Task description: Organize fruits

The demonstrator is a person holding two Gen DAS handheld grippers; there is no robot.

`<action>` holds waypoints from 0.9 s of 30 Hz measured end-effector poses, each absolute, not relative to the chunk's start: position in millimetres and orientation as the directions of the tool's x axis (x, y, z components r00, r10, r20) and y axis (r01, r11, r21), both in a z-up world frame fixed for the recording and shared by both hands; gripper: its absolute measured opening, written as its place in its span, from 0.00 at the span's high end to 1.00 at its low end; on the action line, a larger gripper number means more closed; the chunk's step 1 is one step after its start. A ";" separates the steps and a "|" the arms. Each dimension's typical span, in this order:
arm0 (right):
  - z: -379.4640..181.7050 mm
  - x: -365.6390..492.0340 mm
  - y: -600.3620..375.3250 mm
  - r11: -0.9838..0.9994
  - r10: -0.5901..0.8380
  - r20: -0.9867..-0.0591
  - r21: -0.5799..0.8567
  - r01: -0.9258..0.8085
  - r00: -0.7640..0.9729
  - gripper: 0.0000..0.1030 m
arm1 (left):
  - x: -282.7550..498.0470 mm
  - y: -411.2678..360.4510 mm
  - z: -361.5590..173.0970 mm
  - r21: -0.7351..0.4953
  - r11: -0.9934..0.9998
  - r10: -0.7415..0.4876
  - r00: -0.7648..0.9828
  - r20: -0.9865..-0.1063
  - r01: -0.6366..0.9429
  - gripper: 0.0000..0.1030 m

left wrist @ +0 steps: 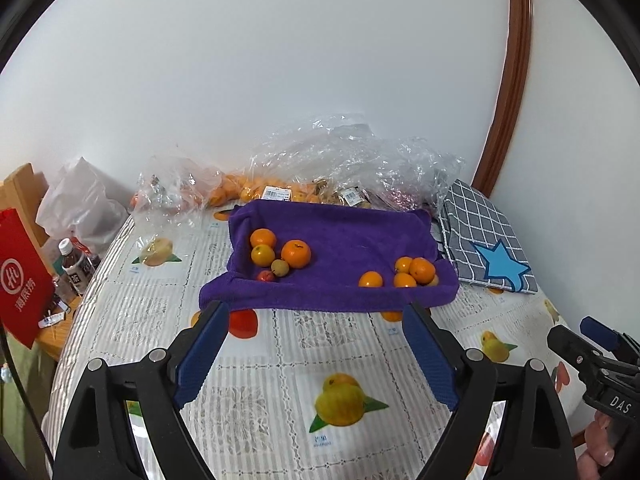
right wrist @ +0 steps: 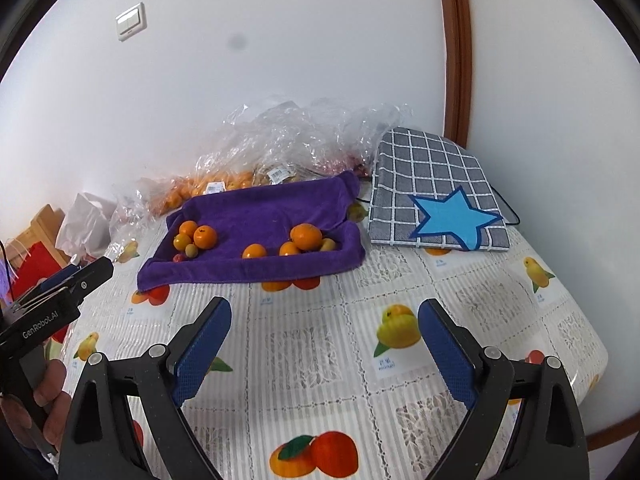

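A purple towel [left wrist: 344,236] lies on the table, also in the right wrist view [right wrist: 260,208]. Its left part holds a cluster of oranges [left wrist: 295,253], a small greenish fruit [left wrist: 279,267] and a small red fruit [left wrist: 265,276]. Its right part holds several oranges [left wrist: 421,270]. The right wrist view shows the same left cluster [right wrist: 204,237] and right cluster [right wrist: 305,237]. My left gripper [left wrist: 316,312] is open and empty, just short of the towel's near edge. My right gripper [right wrist: 325,312] is open and empty, over the tablecloth nearer than the towel.
Clear plastic bags of fruit [left wrist: 320,172] lie behind the towel by the wall. A grey checked cloth with a blue star [right wrist: 436,196] lies right of the towel. A red bag [left wrist: 20,276] and bottles [left wrist: 76,268] stand off the table's left edge. The fruit-print tablecloth [right wrist: 320,360] covers the table.
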State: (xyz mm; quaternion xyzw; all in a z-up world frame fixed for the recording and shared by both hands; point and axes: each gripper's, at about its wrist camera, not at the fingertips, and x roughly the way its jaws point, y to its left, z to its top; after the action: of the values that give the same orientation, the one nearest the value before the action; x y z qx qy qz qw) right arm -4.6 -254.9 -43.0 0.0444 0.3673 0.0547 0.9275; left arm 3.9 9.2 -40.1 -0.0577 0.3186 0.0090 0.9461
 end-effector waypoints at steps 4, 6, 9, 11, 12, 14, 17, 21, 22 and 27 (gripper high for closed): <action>-41.3 -10.8 -253.1 0.994 0.108 -0.678 0.090 -0.064 0.727 0.09 | -3.4 4.1 -36.1 -0.088 0.994 -0.008 0.799 -0.602 -0.057 0.15; -39.9 -13.6 -252.4 0.994 0.108 -0.676 0.088 -0.065 0.729 0.09 | -5.4 2.9 -34.3 -0.083 0.995 -0.004 0.799 -0.601 -0.058 0.15; -39.1 -17.4 -251.6 0.993 0.116 -0.674 0.094 -0.070 0.730 0.09 | -8.4 2.8 -31.7 -0.081 0.995 -0.003 0.803 -0.596 -0.057 0.15; -37.9 -19.5 -250.6 0.993 0.117 -0.672 0.093 -0.074 0.731 0.09 | -10.3 2.3 -30.3 -0.079 0.995 -0.001 0.805 -0.593 -0.057 0.15; -37.5 -20.3 -249.8 0.993 0.116 -0.671 0.090 -0.074 0.733 0.09 | -11.2 2.0 -29.6 -0.077 0.995 0.001 0.806 -0.592 -0.058 0.15; -35.9 -23.0 -248.8 0.994 0.110 -0.667 0.084 -0.072 0.737 0.09 | -13.4 1.0 -28.7 -0.071 0.996 0.006 0.809 -0.588 -0.059 0.15; -33.5 -26.6 -247.9 0.994 0.109 -0.662 0.082 -0.073 0.742 0.09 | -15.5 0.1 -28.1 -0.067 0.996 0.010 0.810 -0.586 -0.060 0.15; -32.0 -29.0 -248.0 0.994 0.109 -0.660 0.082 -0.073 0.744 0.09 | -17.6 -1.1 -26.5 -0.064 0.996 0.013 0.810 -0.586 -0.063 0.15; -32.0 -29.2 -248.0 0.994 0.108 -0.659 0.081 -0.072 0.744 0.09 | -18.6 -1.3 -25.8 -0.063 0.996 0.015 0.811 -0.585 -0.064 0.15; -31.7 -32.0 -248.4 0.993 0.113 -0.659 0.087 -0.074 0.743 0.09 | -20.6 -1.3 -23.6 -0.060 0.996 0.019 0.812 -0.584 -0.067 0.15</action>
State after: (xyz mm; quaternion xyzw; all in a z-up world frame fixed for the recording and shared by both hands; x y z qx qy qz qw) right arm -32.0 -248.4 -31.7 0.0276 0.3547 0.0502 0.9332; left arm -20.6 -1.3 -23.6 -0.0389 0.3060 0.0227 0.9510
